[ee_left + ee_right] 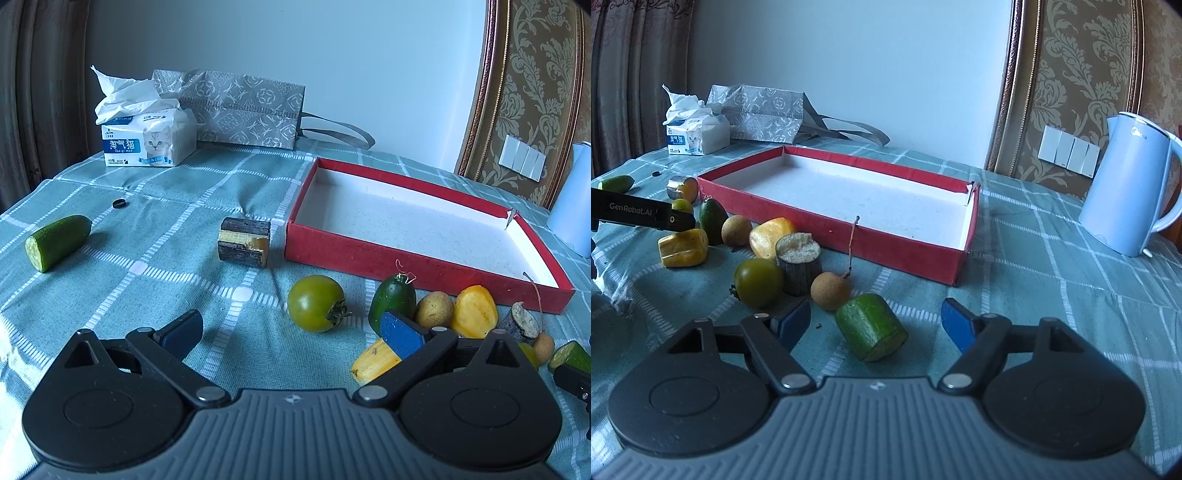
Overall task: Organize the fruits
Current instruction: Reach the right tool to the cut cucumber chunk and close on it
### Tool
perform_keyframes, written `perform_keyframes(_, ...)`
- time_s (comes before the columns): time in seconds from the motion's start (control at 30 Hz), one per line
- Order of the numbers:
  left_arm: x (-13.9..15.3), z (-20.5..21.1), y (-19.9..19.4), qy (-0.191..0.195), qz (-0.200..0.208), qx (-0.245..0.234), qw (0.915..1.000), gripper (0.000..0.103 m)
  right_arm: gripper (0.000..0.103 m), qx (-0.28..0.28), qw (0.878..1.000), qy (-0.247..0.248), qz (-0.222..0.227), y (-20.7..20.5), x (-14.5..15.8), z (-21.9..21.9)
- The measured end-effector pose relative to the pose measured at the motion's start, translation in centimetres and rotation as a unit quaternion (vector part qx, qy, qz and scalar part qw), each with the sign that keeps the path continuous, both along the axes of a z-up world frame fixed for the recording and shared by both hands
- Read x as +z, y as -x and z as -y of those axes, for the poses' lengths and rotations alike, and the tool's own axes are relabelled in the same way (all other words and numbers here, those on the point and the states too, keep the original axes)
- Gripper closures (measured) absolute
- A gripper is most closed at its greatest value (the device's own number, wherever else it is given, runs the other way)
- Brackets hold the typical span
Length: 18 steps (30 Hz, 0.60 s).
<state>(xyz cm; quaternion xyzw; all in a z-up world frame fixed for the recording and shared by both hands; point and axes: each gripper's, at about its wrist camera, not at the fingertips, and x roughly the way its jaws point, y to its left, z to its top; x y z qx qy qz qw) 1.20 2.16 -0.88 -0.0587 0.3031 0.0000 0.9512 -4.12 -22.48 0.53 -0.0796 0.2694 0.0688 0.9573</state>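
Note:
A red tray (pixel 369 254) with a white, empty floor lies on the checked cloth; it also shows in the right wrist view (pixel 886 240). My left gripper (pixel 291 336) is open, with a green tomato (pixel 316 302) just ahead between its fingers. Beside it lie a dark green fruit (pixel 393 301), a brown longan (pixel 434 309) and yellow pieces (pixel 474 312). My right gripper (pixel 875 319) is open, with a cut cucumber piece (pixel 871 326) between its fingertips. A longan (pixel 830 290), a sugarcane stub (pixel 798 267) and a second green tomato (pixel 759 282) lie just beyond.
A cucumber half (pixel 55 242) and a sugarcane piece (pixel 244 241) lie at the left. A tissue pack (pixel 147 138) and a grey bag (pixel 243 110) stand at the back. A blue kettle (pixel 1134 188) stands at the right. A small black ring (pixel 119 203) lies on the cloth.

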Motion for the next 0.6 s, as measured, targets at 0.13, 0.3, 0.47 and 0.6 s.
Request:
perform_keyframes(0.13,0.0,0.0,0.0,0.0,0.0,0.0,1.0,0.0,0.027,0.001,1.0,-0.004,-0.005,-0.1,0.0,0.4)
perform_keyframes(0.3,0.0,0.0,0.0,0.001,-0.001,0.0,1.0,0.0,0.027,0.002,1.0,-0.005,-0.01,-0.4,-0.1,0.9)
perform_keyframes(0.47,0.0,0.0,0.0,0.001,-0.001,0.0,1.0,0.0,0.052,0.018,0.999,-0.009,-0.03,-1.1,-0.4,0.9)
perform_keyframes(0.6,0.0,0.0,0.0,0.001,-0.001,0.0,1.0,0.0,0.063,0.027,0.999,-0.01,-0.043,-1.8,-0.6,0.9)
